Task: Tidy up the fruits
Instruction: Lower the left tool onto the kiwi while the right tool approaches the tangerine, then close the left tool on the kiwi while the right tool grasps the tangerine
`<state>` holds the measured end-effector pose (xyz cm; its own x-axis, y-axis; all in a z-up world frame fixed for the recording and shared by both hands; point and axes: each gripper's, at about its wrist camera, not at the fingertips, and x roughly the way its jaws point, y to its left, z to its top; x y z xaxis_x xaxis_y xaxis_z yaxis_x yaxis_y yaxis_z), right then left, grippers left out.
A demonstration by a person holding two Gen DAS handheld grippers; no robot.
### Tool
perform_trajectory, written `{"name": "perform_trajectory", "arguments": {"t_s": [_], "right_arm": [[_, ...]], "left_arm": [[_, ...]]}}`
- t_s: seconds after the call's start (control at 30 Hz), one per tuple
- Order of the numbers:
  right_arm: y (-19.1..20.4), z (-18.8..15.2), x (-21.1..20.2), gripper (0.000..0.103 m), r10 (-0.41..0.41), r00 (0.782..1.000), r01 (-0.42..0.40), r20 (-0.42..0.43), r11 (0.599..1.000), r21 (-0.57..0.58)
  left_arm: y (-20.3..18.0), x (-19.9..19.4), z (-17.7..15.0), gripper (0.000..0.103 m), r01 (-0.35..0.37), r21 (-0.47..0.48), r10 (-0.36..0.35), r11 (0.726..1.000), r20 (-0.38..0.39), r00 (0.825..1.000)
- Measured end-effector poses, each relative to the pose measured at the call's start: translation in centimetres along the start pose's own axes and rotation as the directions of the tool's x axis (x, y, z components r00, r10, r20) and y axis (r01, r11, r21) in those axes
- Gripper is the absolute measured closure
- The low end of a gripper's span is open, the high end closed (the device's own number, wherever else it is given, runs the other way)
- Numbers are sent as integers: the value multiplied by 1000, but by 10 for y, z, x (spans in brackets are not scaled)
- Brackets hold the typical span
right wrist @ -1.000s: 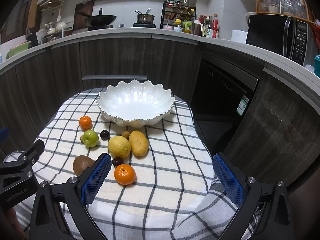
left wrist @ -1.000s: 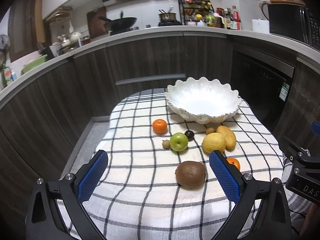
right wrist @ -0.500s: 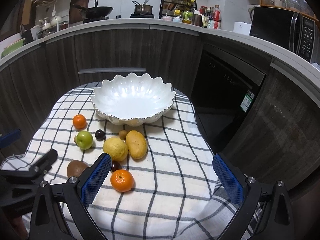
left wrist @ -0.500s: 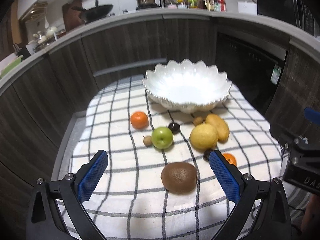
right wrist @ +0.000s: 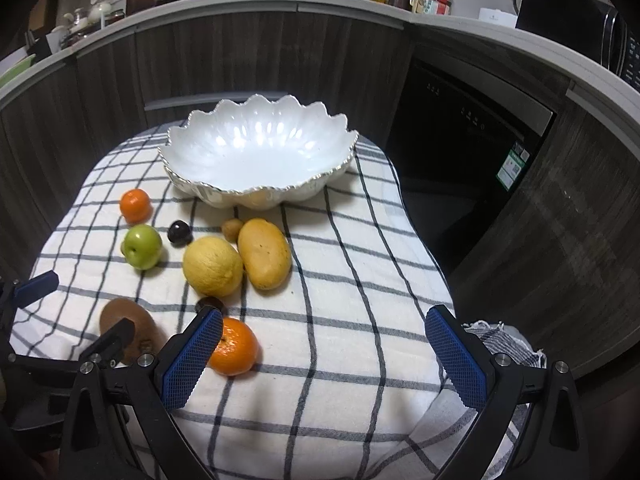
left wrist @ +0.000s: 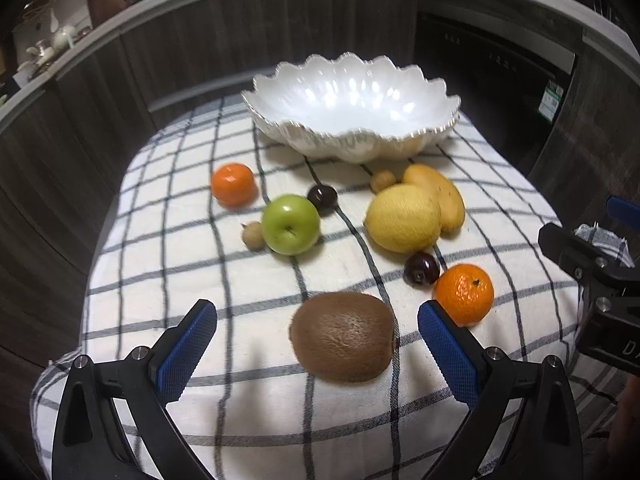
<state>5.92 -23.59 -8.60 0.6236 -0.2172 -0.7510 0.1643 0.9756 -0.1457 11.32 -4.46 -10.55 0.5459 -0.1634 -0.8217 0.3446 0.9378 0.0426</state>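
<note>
Left tongs (left wrist: 318, 354) spread wide, fuzzy brown kiwi (left wrist: 342, 342) between them, untouched. Right tongs (right wrist: 324, 354) spread; round orange tangerine (right wrist: 236, 346) partly hidden behind their left finger.

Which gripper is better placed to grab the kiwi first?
Left. The left gripper is open with the kiwi lying directly ahead between its fingers. The right gripper is also open but faces bare cloth, with the kiwi off beyond its left finger.

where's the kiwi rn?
In the left wrist view the kiwi lies on the checked cloth, low centre, between the open left gripper fingers, nearer the right one; an orange sits just right.
</note>
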Motion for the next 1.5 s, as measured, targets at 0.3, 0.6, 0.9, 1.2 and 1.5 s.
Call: {"name": "perform_trajectory", "arguments": {"t_s": [0.3, 0.6, 0.9, 1.2, 1.5], "right_arm": [[1, -4, 21, 1, -7, 998, 8, -59, 1000, 1], [1, -8, 36, 1, -9, 994, 10, -105, 1000, 8], [2, -8, 39, 1, -4, 993, 5, -117, 1000, 7], [11, -7, 34, 1, -1, 994, -2, -107, 1000, -29], [39, -5, 42, 13, 54, 986, -72, -160, 992, -105]], "left_arm": [[-1, 25, -5, 6, 13, 2, -13, 1000, -59, 998], [-3, 37, -6, 20, 20, 9, -19, 1000, -90, 996], [-6, 35, -7, 37, 53, 12, -51, 999, -82, 995], [7, 22, -8, 38, -19, -33, 18, 999, -57, 998], [41, 6, -8, 38, -55, -143, 52, 988, -24, 998]]}}
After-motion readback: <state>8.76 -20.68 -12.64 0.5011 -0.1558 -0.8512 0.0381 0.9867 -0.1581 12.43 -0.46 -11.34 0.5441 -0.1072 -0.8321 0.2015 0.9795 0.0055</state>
